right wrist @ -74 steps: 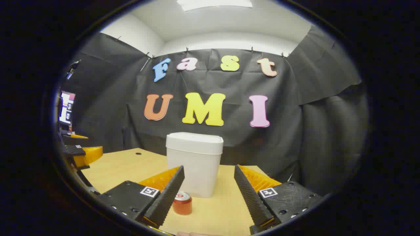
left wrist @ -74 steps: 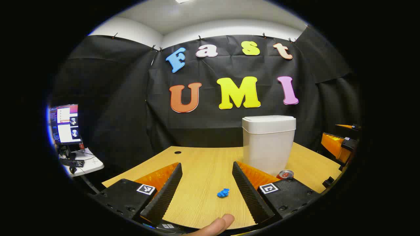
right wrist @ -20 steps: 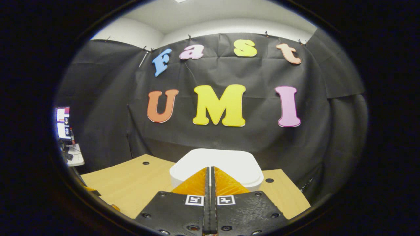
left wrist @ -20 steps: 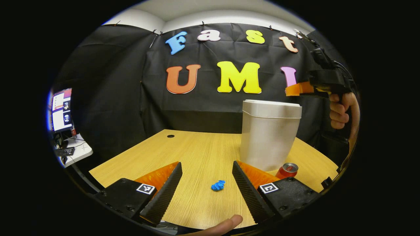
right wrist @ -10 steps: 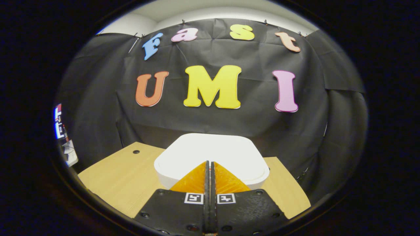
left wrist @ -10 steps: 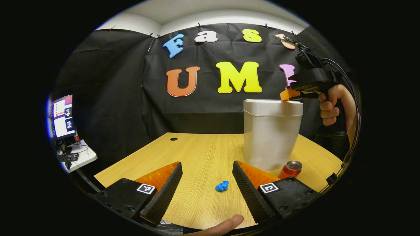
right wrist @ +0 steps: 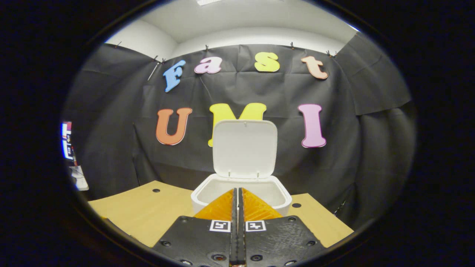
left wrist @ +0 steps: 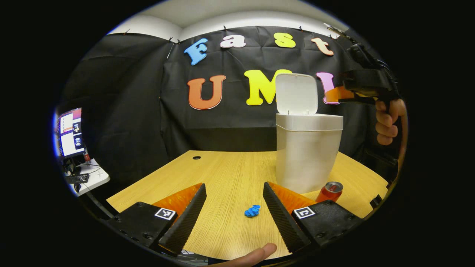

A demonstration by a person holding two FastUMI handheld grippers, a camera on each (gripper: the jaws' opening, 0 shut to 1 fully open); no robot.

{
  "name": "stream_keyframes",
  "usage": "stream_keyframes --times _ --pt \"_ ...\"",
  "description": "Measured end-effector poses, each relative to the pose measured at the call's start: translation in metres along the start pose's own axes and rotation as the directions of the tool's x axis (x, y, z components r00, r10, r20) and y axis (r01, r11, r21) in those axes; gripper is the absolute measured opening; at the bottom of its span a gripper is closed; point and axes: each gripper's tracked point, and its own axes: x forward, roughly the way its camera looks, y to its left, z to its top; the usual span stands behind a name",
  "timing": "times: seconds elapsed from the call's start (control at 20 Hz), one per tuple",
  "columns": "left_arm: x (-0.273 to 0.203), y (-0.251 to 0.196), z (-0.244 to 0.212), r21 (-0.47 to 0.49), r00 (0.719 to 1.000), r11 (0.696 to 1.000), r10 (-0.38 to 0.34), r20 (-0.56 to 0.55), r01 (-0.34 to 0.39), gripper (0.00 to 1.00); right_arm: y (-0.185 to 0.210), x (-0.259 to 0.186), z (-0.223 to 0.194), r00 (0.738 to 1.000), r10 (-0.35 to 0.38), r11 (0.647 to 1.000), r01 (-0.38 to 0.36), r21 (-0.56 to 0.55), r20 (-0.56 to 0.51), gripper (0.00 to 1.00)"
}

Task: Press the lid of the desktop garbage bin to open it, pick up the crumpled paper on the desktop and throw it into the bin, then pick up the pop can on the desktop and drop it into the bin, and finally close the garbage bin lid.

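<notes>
Wide open and empty, left gripper [left wrist: 233,202] framing blue crumpled paper [left wrist: 252,211] at twelve o'clock, right gripper [right wrist: 237,193] pinched closed on nothing above white bin [left wrist: 308,152] with lid [left wrist: 296,93] upright; risk of squeezing beside the small, light wad, skidding it toward red pop can [left wrist: 329,191] at two o'clock.

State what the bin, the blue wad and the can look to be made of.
Garbage bin: likely plastic, smooth white walls with a soft sheen, thin lid standing open.
Crumpled paper: blue, creased and matte.
Pop can: probably aluminium, red side, shiny silver top.
</notes>
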Motion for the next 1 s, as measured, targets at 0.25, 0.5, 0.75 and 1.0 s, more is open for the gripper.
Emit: stream_keyframes --times 0.25,0.5,0.75,1.0 --pt "0.000 -0.001 0.001 -0.010 1.000 1.000 -0.008 0.002 0.008 0.99 0.003 -0.037 -0.006 0.998 0.029 0.999 -0.027 -0.030 0.047 0.26" --pt "0.001 -0.004 0.001 -0.013 1.000 1.000 -0.021 0.002 0.021 0.99 -0.004 -0.059 -0.027 0.999 0.011 1.000 -0.011 -0.008 0.030 0.76" --pt "0.005 -0.008 -0.003 -0.043 0.999 0.998 -0.038 -0.004 0.037 0.99 -0.013 -0.077 -0.048 1.000 0.023 0.999 -0.023 -0.027 0.021 0.96" --pt "0.023 -0.023 -0.026 -0.075 0.994 0.994 -0.083 -0.077 0.077 0.99 -0.035 -0.098 -0.063 1.000 0.001 1.000 -0.001 -0.009 0.027 0.95"
